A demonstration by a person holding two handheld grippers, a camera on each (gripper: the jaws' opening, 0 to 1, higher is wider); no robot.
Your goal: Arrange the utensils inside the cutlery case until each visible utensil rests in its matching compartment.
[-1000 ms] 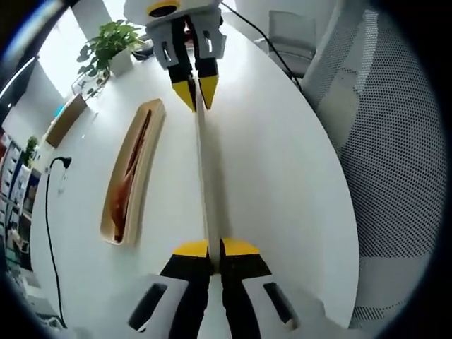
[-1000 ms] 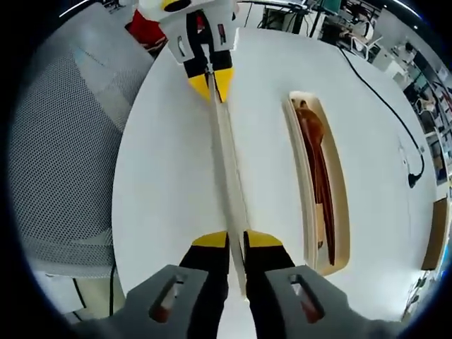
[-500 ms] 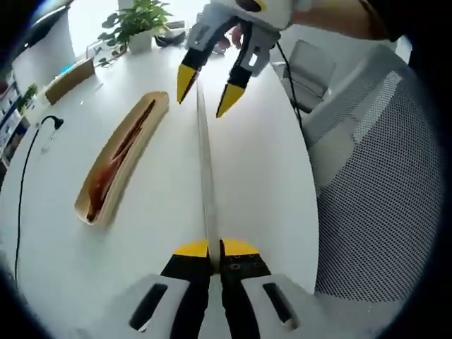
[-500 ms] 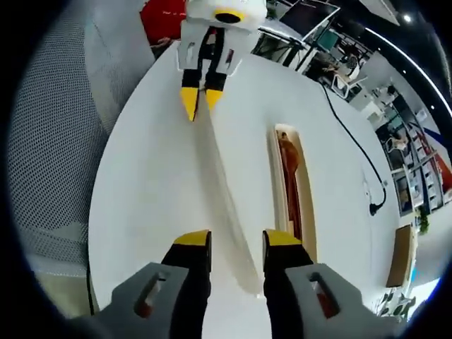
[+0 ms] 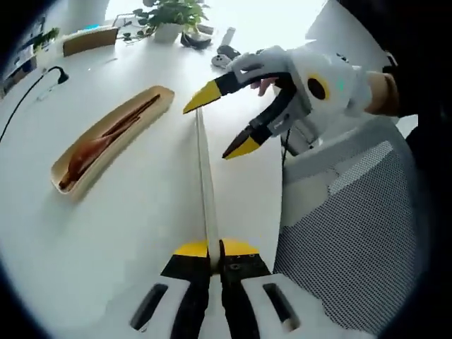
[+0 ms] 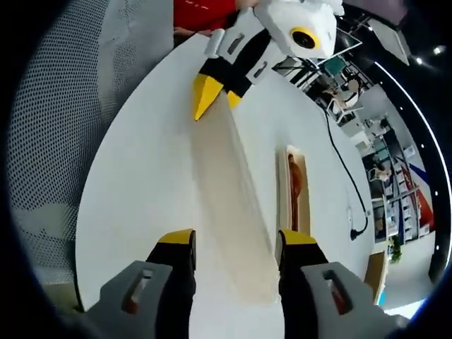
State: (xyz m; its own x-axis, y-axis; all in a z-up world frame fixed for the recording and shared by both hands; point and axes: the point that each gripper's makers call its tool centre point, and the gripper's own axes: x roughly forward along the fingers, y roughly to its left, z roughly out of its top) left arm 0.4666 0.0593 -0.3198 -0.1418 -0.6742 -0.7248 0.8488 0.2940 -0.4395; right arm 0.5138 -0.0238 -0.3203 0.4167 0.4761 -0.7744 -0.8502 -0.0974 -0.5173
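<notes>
Left tongs: clamped on lid. Right tongs: apart, beside lid end. Case with utensils: on table.

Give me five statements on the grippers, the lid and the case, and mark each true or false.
1. The left gripper is shut on one end of the long flat lid. True.
2. The right gripper clamps the lid's other end. False: its fingers are spread, with the lid between them untouched.
3. The wooden case lies on the white table, off to one side of the lid. True.
4. The case is empty. False: brown utensils lie inside it.
5. A potted plant stands at the table's far edge in the left gripper view. True.
</notes>
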